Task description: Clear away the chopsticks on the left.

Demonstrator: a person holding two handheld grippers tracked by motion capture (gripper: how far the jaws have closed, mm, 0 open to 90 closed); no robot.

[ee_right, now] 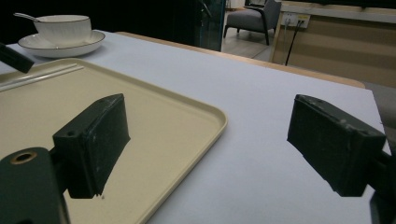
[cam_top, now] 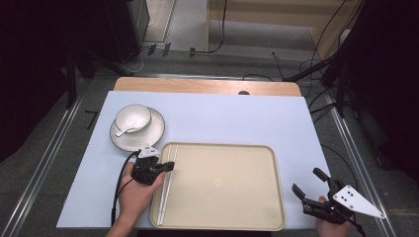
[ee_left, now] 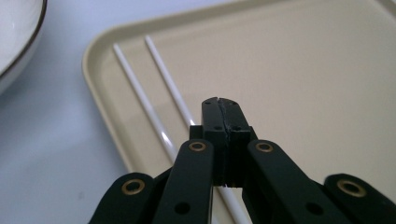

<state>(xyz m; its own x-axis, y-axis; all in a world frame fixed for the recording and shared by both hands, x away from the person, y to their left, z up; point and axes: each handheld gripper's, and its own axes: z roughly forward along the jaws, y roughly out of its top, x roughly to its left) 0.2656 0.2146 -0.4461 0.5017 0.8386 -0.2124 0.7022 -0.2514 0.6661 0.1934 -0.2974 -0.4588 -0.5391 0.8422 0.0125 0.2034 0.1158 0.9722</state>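
Observation:
A beige tray (cam_top: 227,182) lies at the table's near middle. Two white chopsticks (cam_top: 165,190) rest side by side along its left edge. My left gripper (cam_top: 170,166) is shut just above them; in the left gripper view its jaws (ee_left: 220,105) press together, and one of the chopsticks (ee_left: 140,98) runs underneath them. My right gripper (cam_top: 306,180) stands open past the tray's right edge, near the table's front right corner. Nothing lies between its fingers, and the gripper (ee_right: 205,144) faces the tray (ee_right: 154,107) corner.
A white bowl (cam_top: 132,118) with a spoon in it sits on a dark-rimmed plate (cam_top: 150,132) behind the tray's left corner. The bowl (ee_right: 63,25) also stands far left in the right gripper view. The white tabletop (cam_top: 237,118) ends in a wooden strip; cables cross the floor beyond.

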